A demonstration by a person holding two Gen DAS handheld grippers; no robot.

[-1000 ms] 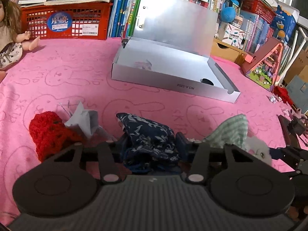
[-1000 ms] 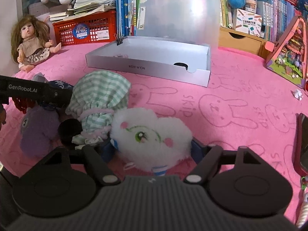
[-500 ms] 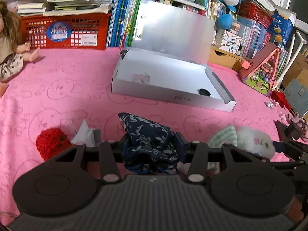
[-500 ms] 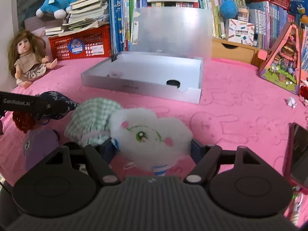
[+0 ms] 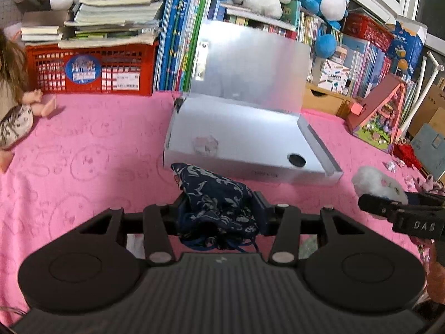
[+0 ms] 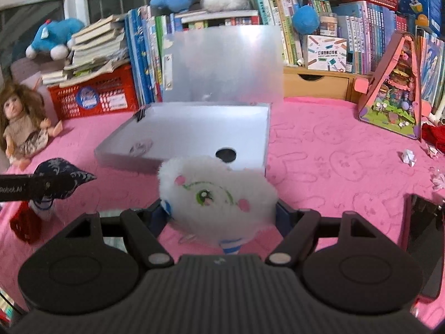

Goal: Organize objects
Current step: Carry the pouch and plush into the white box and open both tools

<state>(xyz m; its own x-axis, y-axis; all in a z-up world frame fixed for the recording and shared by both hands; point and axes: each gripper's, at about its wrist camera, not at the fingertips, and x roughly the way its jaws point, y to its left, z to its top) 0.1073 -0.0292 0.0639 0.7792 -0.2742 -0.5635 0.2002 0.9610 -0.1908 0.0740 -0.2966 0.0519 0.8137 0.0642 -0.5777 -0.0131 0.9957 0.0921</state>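
Observation:
My left gripper [image 5: 219, 208] is shut on a dark blue patterned cloth pouch [image 5: 217, 197], held above the pink cloth. The right gripper [image 6: 222, 208] is shut on a white fluffy plush [image 6: 217, 192] with a green eye and pink cheeks. An open grey box [image 5: 244, 136] with its lid raised lies just beyond both; a small pale item rests inside it. In the left wrist view the plush [image 5: 375, 183] and right gripper show at the right edge. In the right wrist view the pouch [image 6: 64, 178] hangs at the left.
A red knitted item [image 6: 25, 222] lies on the pink cloth at lower left. A doll [image 6: 22, 125] sits at the far left, a red basket [image 5: 91, 69] and books stand behind, and a pink toy house [image 6: 395, 97] stands at the right. A dark phone [image 6: 425, 245] lies near the right edge.
Both grippers have risen with their loads and come closer to the box. The green striped pouch, red knit and grey paper have dropped out of the left wrist view.

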